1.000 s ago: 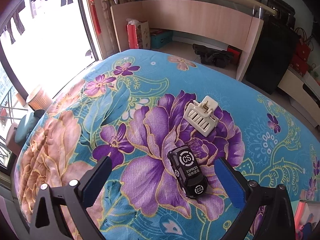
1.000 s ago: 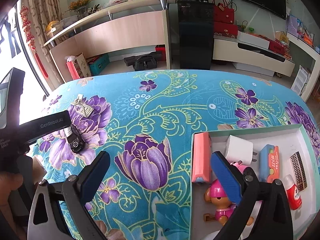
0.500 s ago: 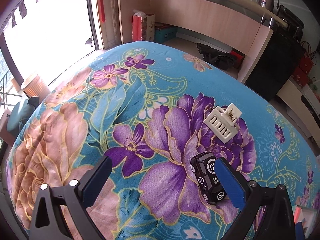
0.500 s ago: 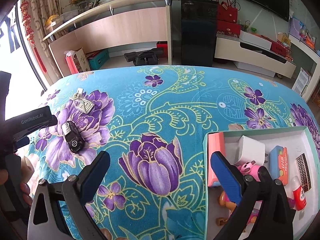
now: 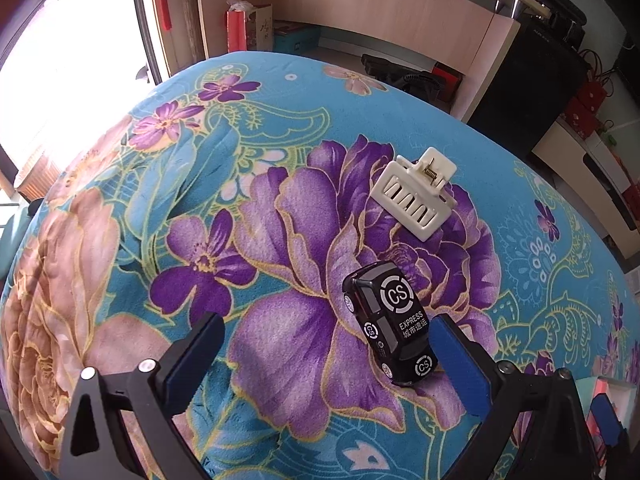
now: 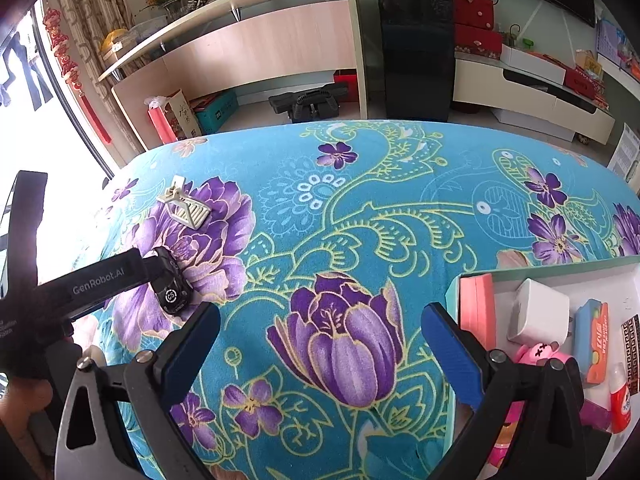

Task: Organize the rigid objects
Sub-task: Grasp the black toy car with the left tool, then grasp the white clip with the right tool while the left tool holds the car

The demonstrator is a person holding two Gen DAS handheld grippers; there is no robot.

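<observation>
A black toy car [image 5: 390, 326] marked "CS EXPRESS" lies on the flowered blue cloth [image 5: 240, 168], just inside the right finger of my open left gripper [image 5: 326, 354]. Beyond it sits a cream hair claw clip [image 5: 414, 196]. In the right wrist view the car [image 6: 171, 282] and the clip [image 6: 186, 208] lie at the left, with the left gripper's arm beside the car. My right gripper [image 6: 320, 340] hangs open over a purple tulip print, holding nothing. A white box [image 6: 624, 272] at the right holds a pink block [image 6: 478, 306], a white charger [image 6: 538, 316] and other small items.
The cloth-covered surface ends ahead at a floor with a wooden counter [image 6: 256, 52], a black cabinet [image 6: 416, 48] and a low TV stand [image 6: 532, 100]. A bright window [image 5: 60, 60] lies to the left. A hand [image 6: 24, 400] holds the left gripper.
The left gripper has moved forward and lower toward the car, which now lies beside its right finger. The right gripper has drawn slightly back from the box, staying open.
</observation>
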